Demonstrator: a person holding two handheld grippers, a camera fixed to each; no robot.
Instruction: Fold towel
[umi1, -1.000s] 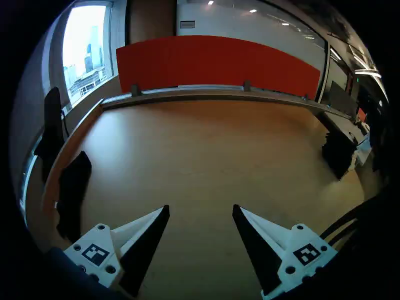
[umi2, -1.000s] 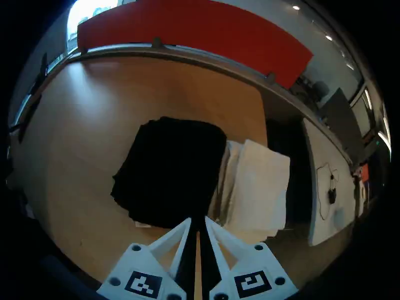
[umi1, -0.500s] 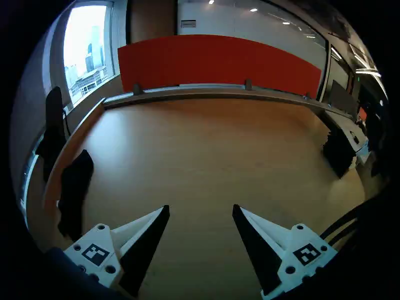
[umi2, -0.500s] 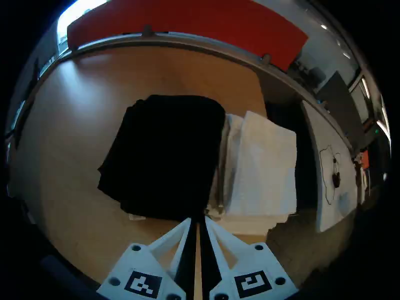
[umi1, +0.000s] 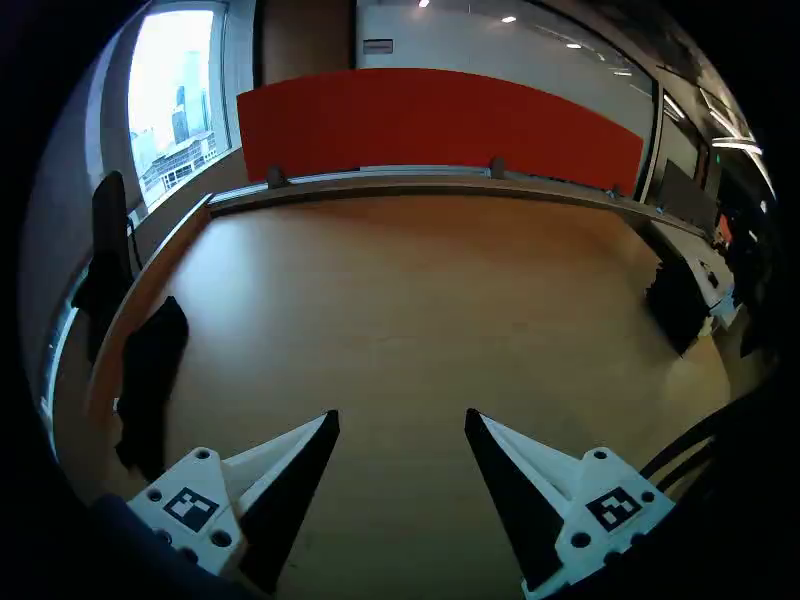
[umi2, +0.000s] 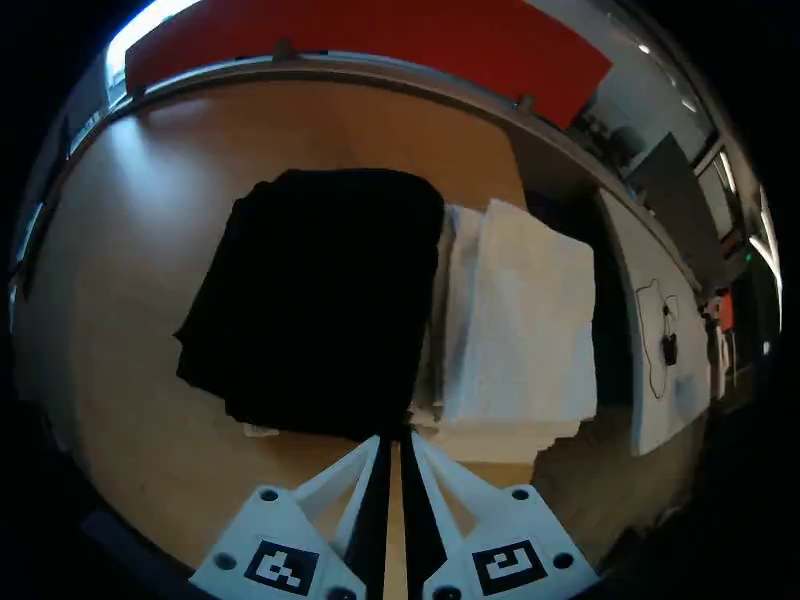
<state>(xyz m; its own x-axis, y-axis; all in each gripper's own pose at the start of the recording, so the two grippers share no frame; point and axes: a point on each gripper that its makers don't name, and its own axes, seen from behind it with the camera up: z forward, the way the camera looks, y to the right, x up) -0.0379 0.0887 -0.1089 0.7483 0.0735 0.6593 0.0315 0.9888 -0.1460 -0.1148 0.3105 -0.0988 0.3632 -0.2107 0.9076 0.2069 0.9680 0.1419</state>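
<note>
In the right gripper view a folded black towel (umi2: 315, 295) lies on the wooden table (umi2: 140, 260), partly over a stack of folded white towels (umi2: 520, 320). My right gripper (umi2: 396, 445) hovers just in front of the stack's near edge with its fingers shut and nothing between them. In the left gripper view my left gripper (umi1: 400, 425) is open above bare tabletop (umi1: 400, 290), holding nothing.
A red divider panel (umi1: 440, 125) runs along the table's far edge. Dark cloth (umi1: 150, 370) hangs over the left edge of the table. A black chair (umi1: 680, 305) stands at the right. A white side desk (umi2: 660, 340) with a cable sits beyond the towels.
My right gripper has moved closer to the towel stack, which now looks larger and sits nearer the fingertips. The left gripper has stayed almost still.
</note>
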